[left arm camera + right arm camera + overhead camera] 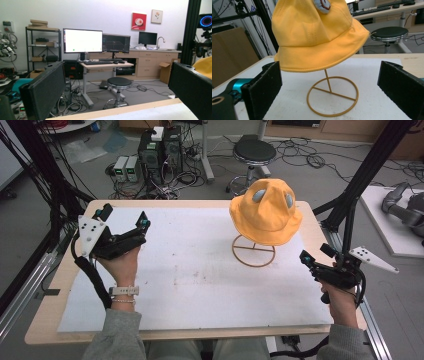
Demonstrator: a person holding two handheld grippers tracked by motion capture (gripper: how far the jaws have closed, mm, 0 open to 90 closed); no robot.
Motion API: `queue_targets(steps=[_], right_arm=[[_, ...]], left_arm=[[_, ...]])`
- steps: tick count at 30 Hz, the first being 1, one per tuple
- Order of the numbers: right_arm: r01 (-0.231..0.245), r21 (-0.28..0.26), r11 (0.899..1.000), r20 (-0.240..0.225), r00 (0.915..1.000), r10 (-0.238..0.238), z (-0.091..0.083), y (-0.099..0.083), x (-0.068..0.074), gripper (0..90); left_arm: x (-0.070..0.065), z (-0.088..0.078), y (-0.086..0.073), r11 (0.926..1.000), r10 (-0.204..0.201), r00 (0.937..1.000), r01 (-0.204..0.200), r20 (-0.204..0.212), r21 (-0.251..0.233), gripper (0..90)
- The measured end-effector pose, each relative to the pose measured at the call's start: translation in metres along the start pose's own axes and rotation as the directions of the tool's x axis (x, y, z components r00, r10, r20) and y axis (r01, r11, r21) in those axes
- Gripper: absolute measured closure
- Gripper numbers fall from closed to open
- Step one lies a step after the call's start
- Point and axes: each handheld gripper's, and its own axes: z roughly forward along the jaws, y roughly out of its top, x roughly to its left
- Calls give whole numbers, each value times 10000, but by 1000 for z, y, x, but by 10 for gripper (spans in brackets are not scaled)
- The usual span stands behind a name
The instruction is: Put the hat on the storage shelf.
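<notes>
Tongs spread and empty on both sides; yellow hat on its stand, untouched.

Right tongs [306, 257] sit at the right edge of the worktop [190, 285], jaws wide apart, aimed at the yellow hat [266, 212], near it but clear of it. Left tongs [142, 222] are held above the left part of the worktop, jaws likewise apart, gripping nothing, and stand well apart from the hat. The hat rests upright on a wire stand [253, 251], whose ring base lies flat on the white sheet toward the right rear of the worktop; in the right gripper view the brim [322, 65] hangs between the two jaws, farther off. Judgement: the approach step is in hand, no grasp made. The next move calls for the right tongs to advance to the brim and pinch the cloth edge, then lift straight up so the stand does not tip.
</notes>
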Motion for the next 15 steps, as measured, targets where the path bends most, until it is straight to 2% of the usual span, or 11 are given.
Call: queue_targets(steps=[6, 13, 15], right_arm=[[36, 26, 10000, -29, 10000, -36, 6, 0, 0, 52], [45, 84, 10000, -11, 10000, -45, 11, -2, 1, 52], [51, 133, 9999, 19, 10000, -51, 12, -3, 1, 51]], left_arm=[[11, -14, -9, 9992, 272, 9995, -267, -175, 311, 17], [23, -29, -23, 9984, 250, 9992, -234, -301, 516, 17], [26, -32, -25, 9985, 99, 9998, -88, -199, 540, 17]])
